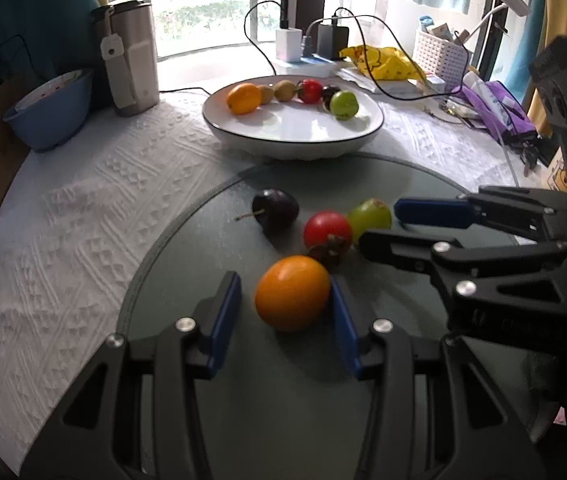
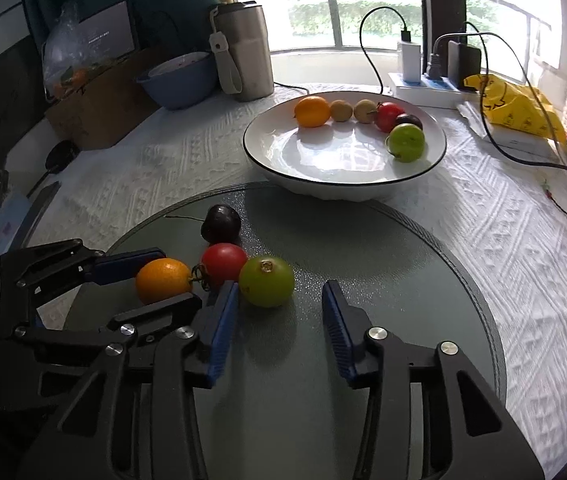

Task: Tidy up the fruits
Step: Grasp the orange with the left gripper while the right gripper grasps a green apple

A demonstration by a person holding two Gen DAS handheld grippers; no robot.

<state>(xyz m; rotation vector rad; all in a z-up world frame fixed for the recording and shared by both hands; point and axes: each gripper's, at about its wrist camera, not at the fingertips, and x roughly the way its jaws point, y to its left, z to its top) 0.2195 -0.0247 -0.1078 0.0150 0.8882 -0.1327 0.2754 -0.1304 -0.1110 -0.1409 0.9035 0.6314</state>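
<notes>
On a round grey glass mat (image 1: 211, 248) lie an orange fruit (image 1: 292, 293), a red tomato (image 1: 327, 233), a green fruit (image 1: 370, 216) and a dark plum (image 1: 275, 209). My left gripper (image 1: 285, 312) is open around the orange fruit, its right pad touching it. My right gripper (image 2: 281, 316) is open with the green fruit (image 2: 266, 286) between its fingertips, beside its left pad. The right gripper also shows in the left wrist view (image 1: 383, 228). A white plate (image 1: 295, 130) behind holds several fruits in an arc.
A steel tumbler (image 1: 133, 56), a blue bowl (image 1: 49, 114), chargers with black cables (image 1: 311, 46), a yellow bag (image 1: 379, 62), a white basket (image 1: 439, 50) and a purple pouch (image 1: 495, 108) stand around the plate on the white cloth (image 1: 83, 208).
</notes>
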